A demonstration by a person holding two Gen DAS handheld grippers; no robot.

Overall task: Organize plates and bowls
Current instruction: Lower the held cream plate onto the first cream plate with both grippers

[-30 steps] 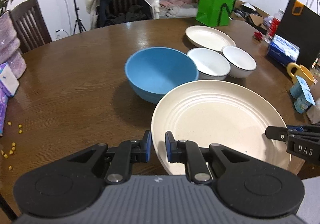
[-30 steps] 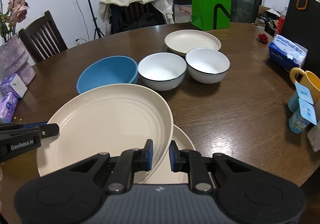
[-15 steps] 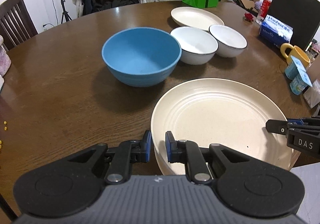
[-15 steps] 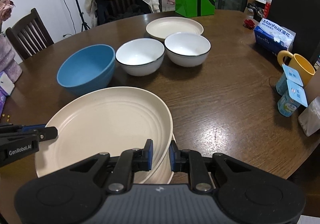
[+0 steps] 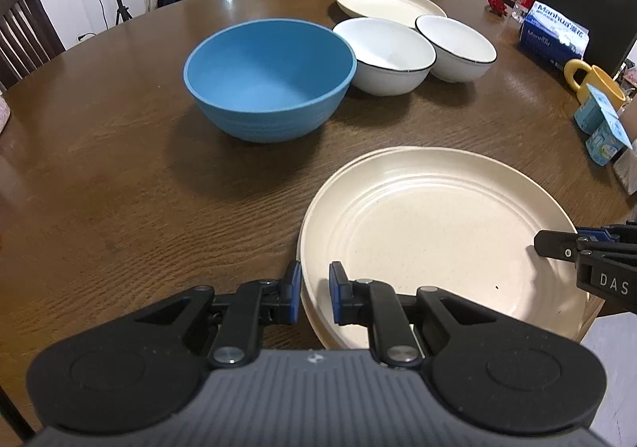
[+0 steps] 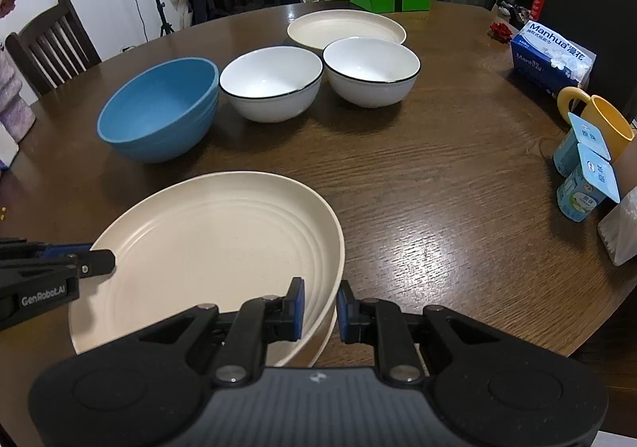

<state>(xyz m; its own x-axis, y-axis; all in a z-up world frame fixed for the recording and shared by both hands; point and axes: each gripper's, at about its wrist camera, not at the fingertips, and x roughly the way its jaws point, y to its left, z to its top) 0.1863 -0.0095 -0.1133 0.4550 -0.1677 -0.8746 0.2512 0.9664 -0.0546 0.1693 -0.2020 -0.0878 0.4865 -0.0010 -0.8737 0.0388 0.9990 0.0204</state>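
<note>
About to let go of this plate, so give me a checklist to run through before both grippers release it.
1. Left gripper clamped on the top plate rim: ok.
2. Right gripper clamped on the opposite rim: ok.
3. Top plate lined up over the lower plate: ok, only a thin edge shows.
4. Top plate fully seated on it: cannot tell.
5. Blue bowl clear of the stack: ok.
6. Stack fully on the table: not ok, its near edge seems to overhang.

Both grippers' fingers (image 5: pixel 294 297) clamp the cream plate (image 5: pixel 438 232) — blue bowl (image 5: pixel 270 74) beyond.
</note>
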